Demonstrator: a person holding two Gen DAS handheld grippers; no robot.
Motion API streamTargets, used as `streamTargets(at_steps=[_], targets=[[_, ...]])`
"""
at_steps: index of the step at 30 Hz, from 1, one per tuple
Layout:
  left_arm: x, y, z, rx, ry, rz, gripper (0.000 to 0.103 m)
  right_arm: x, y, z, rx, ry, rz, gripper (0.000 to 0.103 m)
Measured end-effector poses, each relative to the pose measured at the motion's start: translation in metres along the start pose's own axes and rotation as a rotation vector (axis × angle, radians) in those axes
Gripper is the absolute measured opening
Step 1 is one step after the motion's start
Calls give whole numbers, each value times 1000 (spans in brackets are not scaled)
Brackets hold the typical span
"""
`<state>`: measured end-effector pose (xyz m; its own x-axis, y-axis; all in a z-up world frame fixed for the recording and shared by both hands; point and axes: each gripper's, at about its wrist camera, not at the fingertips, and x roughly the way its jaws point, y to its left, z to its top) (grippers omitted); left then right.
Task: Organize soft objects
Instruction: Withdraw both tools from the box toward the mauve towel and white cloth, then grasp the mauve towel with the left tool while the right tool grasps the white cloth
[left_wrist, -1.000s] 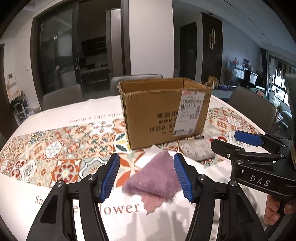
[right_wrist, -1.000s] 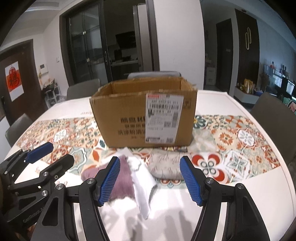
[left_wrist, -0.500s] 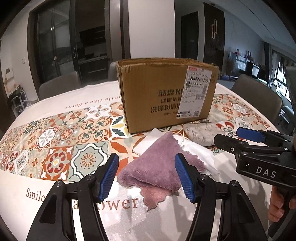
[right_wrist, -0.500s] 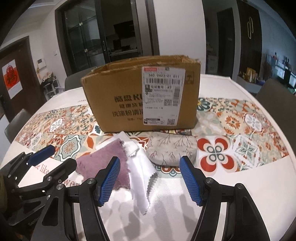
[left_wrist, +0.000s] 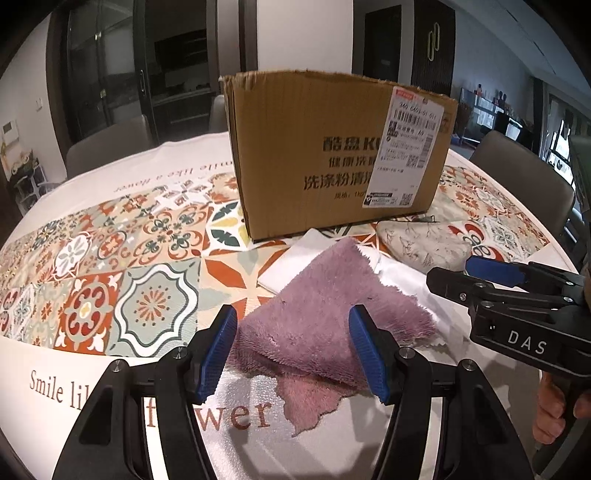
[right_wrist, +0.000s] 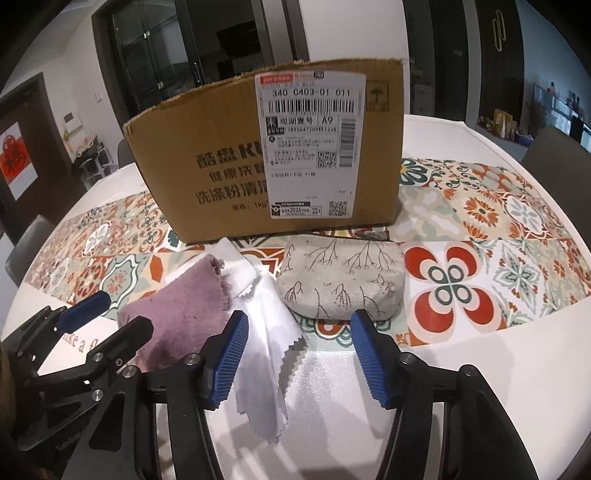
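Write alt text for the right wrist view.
The open right gripper, its jaws just narrowed, frames a white cloth and a branch-print pouch before a labelled cardboard box; a purple towel lies left.

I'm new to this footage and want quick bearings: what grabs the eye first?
The tall cardboard box with its white shipping label stands mid-table on the patterned tablecloth. In front lie a fluffy purple cloth, a white cloth and a grey branch-print pouch.

Table (right_wrist: 461, 354) w/ tiled cloth: cardboard box (right_wrist: 221, 177), purple towel (left_wrist: 332, 317), white cloth (right_wrist: 269, 332), grey pouch (right_wrist: 343, 284).
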<state>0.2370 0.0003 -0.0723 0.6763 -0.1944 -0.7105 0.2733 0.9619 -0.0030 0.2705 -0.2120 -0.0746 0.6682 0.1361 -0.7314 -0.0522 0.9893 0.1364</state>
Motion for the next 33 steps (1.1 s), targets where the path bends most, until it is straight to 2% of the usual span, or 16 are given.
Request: streamTargets(at_steps=[7, 10, 13, 15, 18, 20, 23, 33], targets=[[15, 4, -2, -38, 41, -21, 62, 17, 1, 0, 1, 38, 24, 47], [19, 5, -3, -45, 49, -31, 61, 21, 3, -2, -5, 48, 32, 40], [22, 6, -4, -62, 59, -44, 52, 25, 5, -4, -15, 62, 41, 33], [22, 5, -4, -66, 56, -49, 47, 28, 5, -5, -14, 75, 45, 24], [21, 4, -4, -64, 53, -49, 34, 28, 6, -4, -21, 73, 52, 15], [21, 4, -4, -68, 51, -53, 23, 27, 7, -5, -31, 73, 59, 13], [18, 5, -3, -82, 50, -62, 16, 26, 7, -5, -30, 72, 73, 10], [-12, 3, 4, -93, -20, -58, 12, -1, 14, 1, -39, 18, 94, 9]])
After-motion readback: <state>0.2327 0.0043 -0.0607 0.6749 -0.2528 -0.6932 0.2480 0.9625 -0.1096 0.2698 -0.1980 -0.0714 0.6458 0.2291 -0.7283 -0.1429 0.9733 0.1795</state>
